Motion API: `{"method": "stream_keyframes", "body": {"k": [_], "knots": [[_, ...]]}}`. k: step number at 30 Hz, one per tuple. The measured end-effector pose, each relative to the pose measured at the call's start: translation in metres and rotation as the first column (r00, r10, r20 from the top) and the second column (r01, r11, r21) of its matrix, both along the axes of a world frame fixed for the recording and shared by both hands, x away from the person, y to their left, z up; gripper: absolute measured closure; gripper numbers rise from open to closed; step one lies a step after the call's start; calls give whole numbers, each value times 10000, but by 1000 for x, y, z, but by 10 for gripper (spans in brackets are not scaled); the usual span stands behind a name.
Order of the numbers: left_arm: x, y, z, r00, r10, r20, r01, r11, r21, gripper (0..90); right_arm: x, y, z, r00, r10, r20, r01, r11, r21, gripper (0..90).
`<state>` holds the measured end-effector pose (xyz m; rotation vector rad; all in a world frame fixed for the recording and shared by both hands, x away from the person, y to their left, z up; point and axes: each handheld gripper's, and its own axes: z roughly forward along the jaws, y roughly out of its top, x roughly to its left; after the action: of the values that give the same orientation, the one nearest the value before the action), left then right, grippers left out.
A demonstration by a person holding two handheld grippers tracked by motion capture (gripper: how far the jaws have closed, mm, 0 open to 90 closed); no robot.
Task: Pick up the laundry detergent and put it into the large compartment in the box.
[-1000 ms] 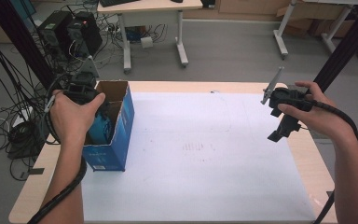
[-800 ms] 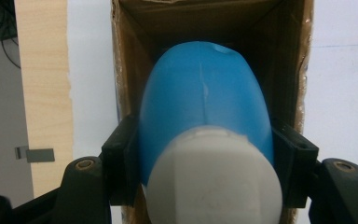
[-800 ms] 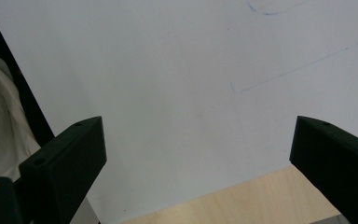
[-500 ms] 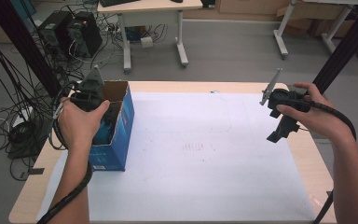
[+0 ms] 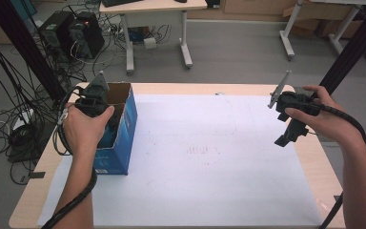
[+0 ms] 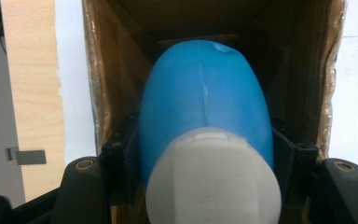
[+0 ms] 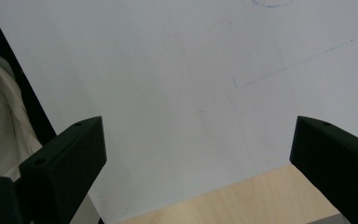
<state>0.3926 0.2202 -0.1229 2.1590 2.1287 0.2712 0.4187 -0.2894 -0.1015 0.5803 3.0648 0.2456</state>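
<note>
While the left hand is reaching into the box, these notes are standing:
Left gripper [image 5: 106, 129]: pointing down into the open top of the box; jaws clamped on the bottle, one black pad pressing each flank, as the left gripper view is showing; grey plate sticking up above the hand [image 5: 83, 128]
Bottle [image 6: 205, 107]: blue body, white cap [image 6: 214, 179] toward the camera; sitting inside the box, brown walls rising on both sides of it; a sliver of blue showing under the hand in the high view [image 5: 108, 136]
Box [image 5: 124, 138]: blue outside, brown cardboard inside; standing at the left edge of the table, on the left margin of the sheet; top flaps open
Right gripper [image 5: 288, 136]: hanging over the right edge of the sheet, tipped downward, well apart from the box; jaws standing wide apart with nothing between them, sheet and table edge showing in the gap in the right gripper view [image 7: 198, 154]
Right hand [image 5: 321, 117]: wrapping the gripper body; cable trailing back along the forearm
Sheet [image 5: 209, 167]: white, covering most of the table; faint pencil lines and a small reddish mark near the middle
Table [image 5: 181, 88]: pale wood, showing as a border around the sheet
</note>
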Motion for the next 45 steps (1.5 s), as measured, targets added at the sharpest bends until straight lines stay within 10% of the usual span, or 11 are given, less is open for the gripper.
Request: {"method": "stream_keyframes", "body": {"k": [25,45], "knots": [[6,4,-6,9997,44,-227,-45,10000,-25,366,0,0,-4,9999,-96,-105,96,10000,-12,36],[-19,1,33,9993,-73,379,71,9999,77,322,-1,5,-3,10000,16,-91,-15,10000,11,36]]}}
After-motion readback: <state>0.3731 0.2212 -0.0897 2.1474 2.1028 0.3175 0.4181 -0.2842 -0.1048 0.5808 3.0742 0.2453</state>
